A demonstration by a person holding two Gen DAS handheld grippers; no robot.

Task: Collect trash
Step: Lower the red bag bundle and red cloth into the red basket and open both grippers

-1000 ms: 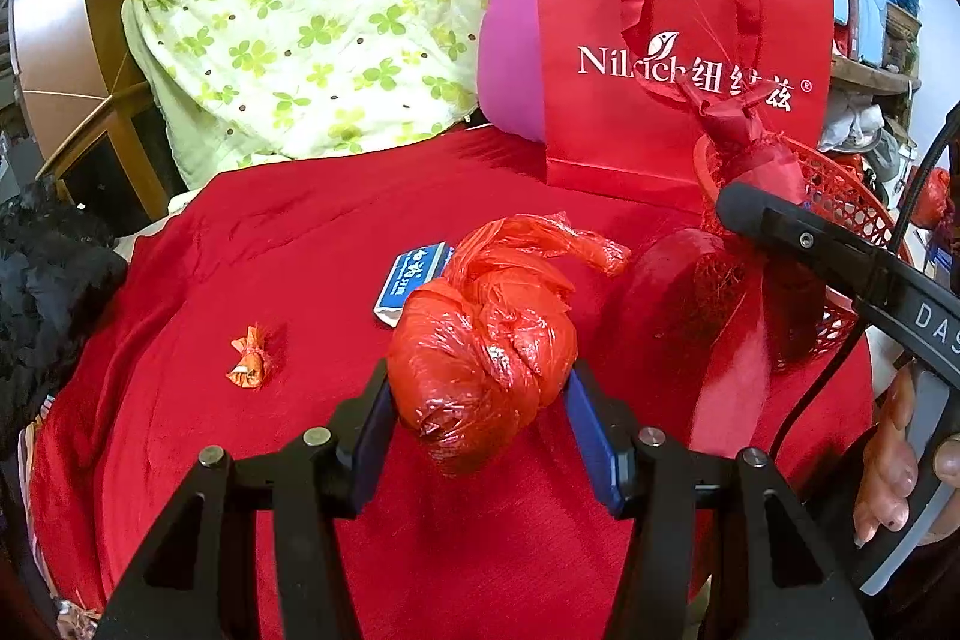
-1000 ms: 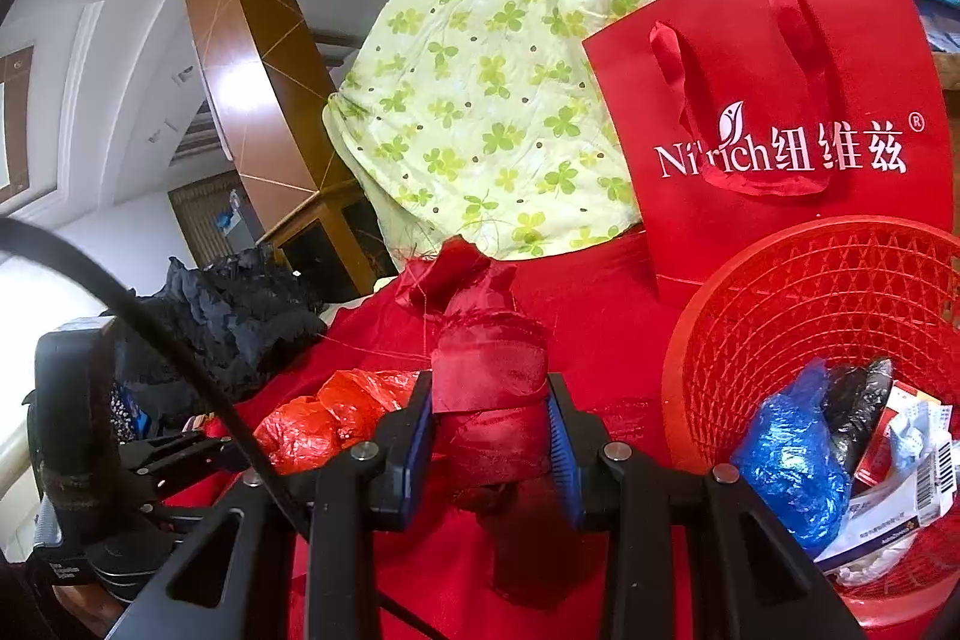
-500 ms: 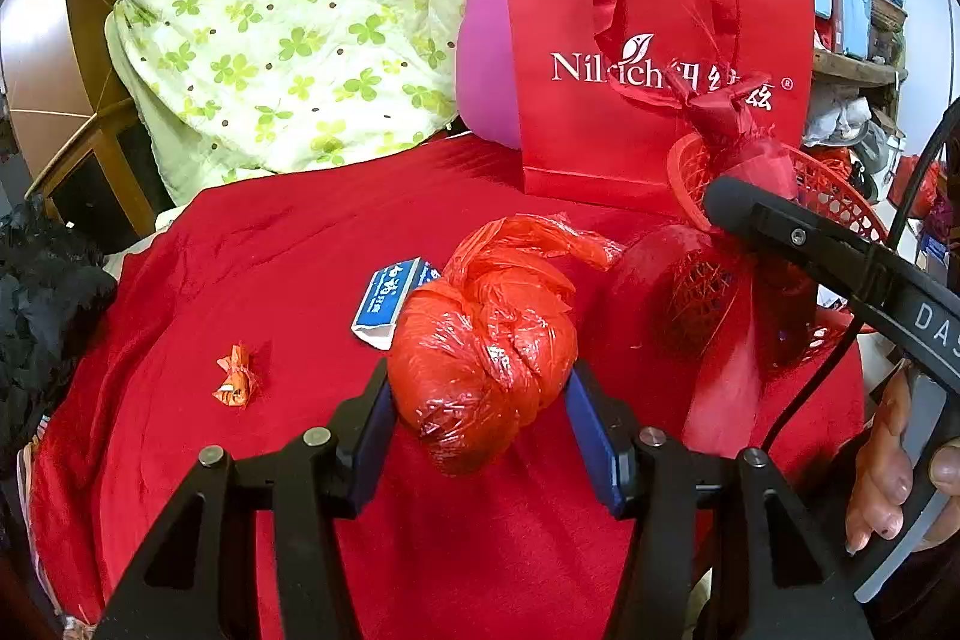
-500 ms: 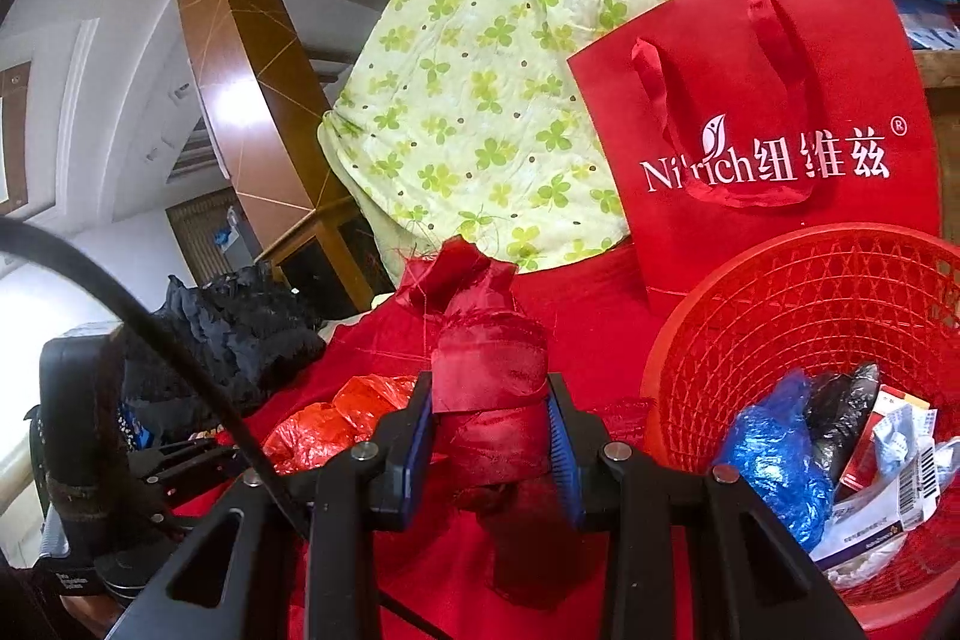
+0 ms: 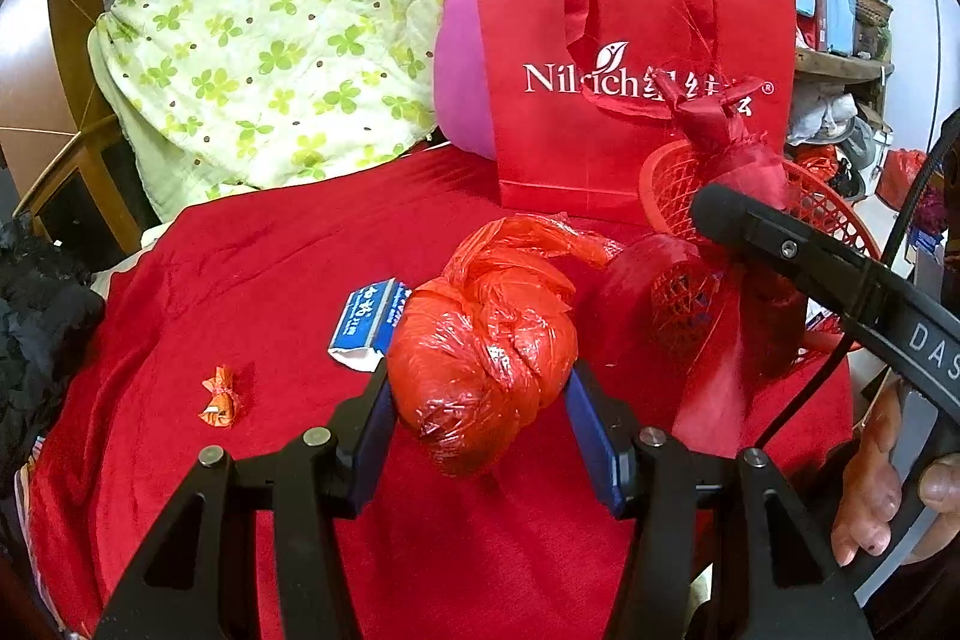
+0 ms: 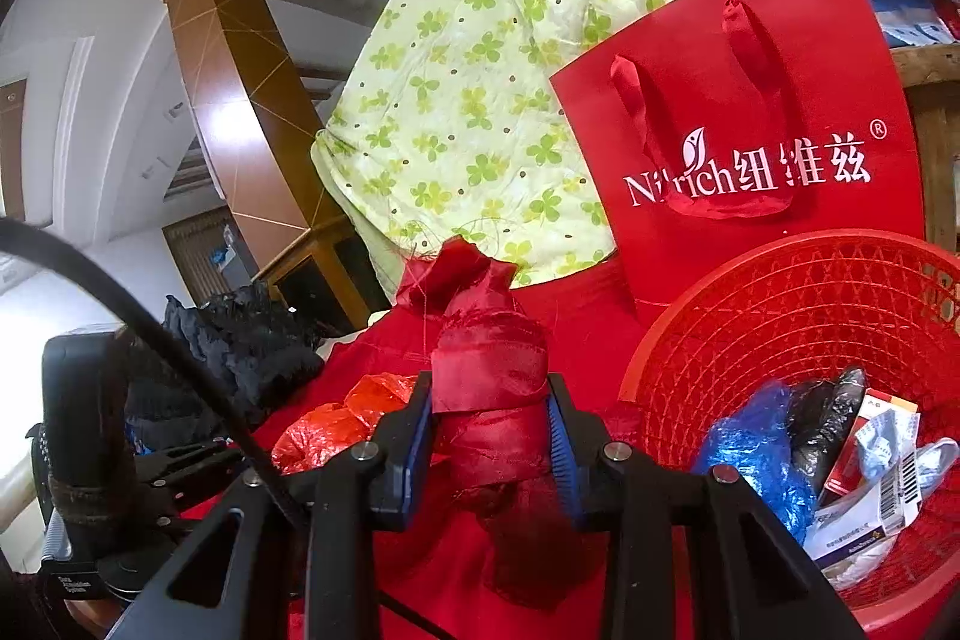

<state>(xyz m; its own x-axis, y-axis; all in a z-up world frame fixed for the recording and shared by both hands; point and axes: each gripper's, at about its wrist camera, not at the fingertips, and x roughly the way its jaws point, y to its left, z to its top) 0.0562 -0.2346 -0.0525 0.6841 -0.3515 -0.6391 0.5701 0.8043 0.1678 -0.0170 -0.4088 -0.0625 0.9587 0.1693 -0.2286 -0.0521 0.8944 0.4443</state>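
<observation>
My left gripper [image 5: 480, 400] is shut on a knotted red plastic bag [image 5: 486, 358], held above the red cloth. My right gripper [image 6: 489, 430] is shut on a wad of dark red satin fabric [image 6: 489, 388], just left of the red mesh basket [image 6: 798, 292]. The basket holds a blue bag [image 6: 756, 460], a black bag and paper packets. In the left wrist view the basket [image 5: 666, 172] stands to the right, partly hidden by the right gripper's body [image 5: 798, 256] and the satin fabric [image 5: 720, 142]. A blue carton [image 5: 369, 319] and an orange candy wrapper [image 5: 221, 397] lie on the cloth.
A red paper gift bag [image 5: 636, 58] stands behind the basket, with a pink pillow [image 5: 459, 88] and a green-flowered quilt [image 5: 288, 40] at the back. Black fabric [image 5: 36, 316] lies at the left edge. A hand [image 5: 882, 472] grips the right tool.
The left wrist view has shifted slightly, so the basket, gift bag and items on the cloth sit a bit further left. Both grips are unchanged.
</observation>
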